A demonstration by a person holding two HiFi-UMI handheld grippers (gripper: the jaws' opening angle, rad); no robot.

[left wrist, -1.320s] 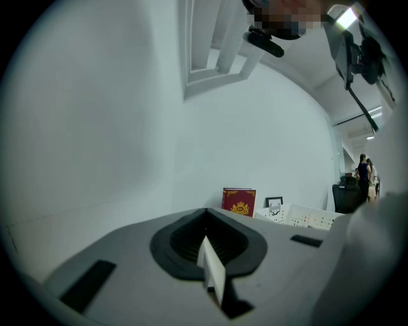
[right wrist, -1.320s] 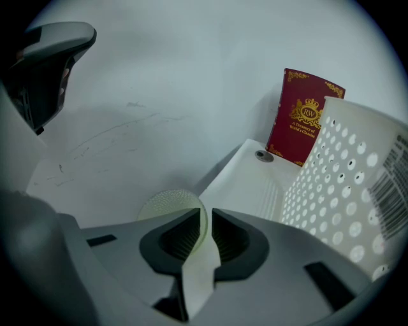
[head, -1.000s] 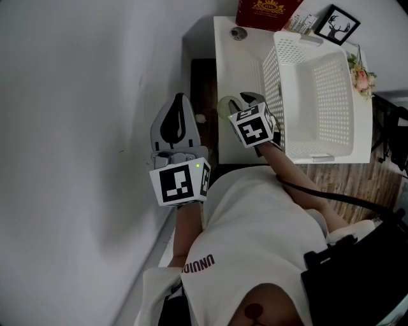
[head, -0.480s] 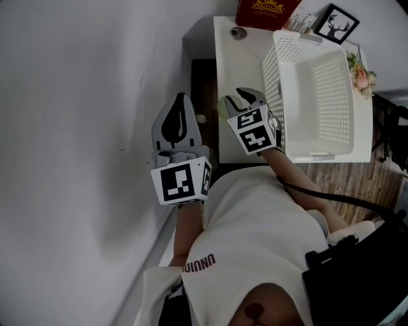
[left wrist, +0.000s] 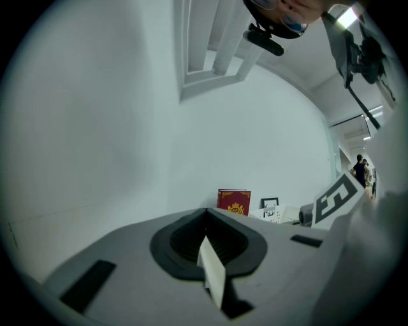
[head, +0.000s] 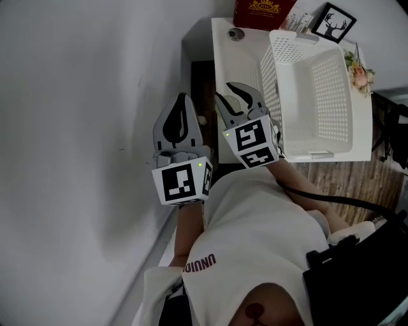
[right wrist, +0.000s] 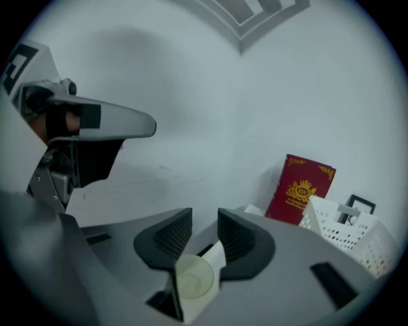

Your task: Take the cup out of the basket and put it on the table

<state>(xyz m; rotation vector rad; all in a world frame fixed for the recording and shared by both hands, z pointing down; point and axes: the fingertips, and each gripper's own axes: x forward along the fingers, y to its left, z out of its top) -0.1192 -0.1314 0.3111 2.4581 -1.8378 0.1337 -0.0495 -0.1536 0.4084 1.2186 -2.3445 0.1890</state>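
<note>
- White wall (head: 76, 127) fills the head view from 7 to 11 o'clock; a white table (head: 234, 60) stands against it at 12 to 1 o'clock.
- On the table, a white mesh basket (head: 271, 76) takes the 1 o'clock side. Nothing shows inside it.
- Right gripper (head: 229, 95) hovers over the table's bare strip with the basket at its 3 o'clock. Its jaws are apart, with a clear gap between the pads in the right gripper view.
- Left gripper (head: 182, 99) hangs off the table at the right one's 9 o'clock, in front of the wall. The left gripper view shows its jaws pressed together on nothing.
- Red book (head: 261, 9) stands at the table's far edge at 12 o'clock. A framed deer picture (head: 336, 22) is at its 3 o'clock, behind the basket.
- Cup (right wrist: 194, 277), pale green and see-through, is out of the basket. In the right gripper view it sits at 6 o'clock below the open gap, round mouth toward the camera. Its long axis therefore appears upright on the white table top. The head view hides it behind the right gripper.
- Neither pad seems to touch the cup, so the set-down looks done. The right gripper, by far the nearer, would need only to lift straight away without tipping it.
</note>
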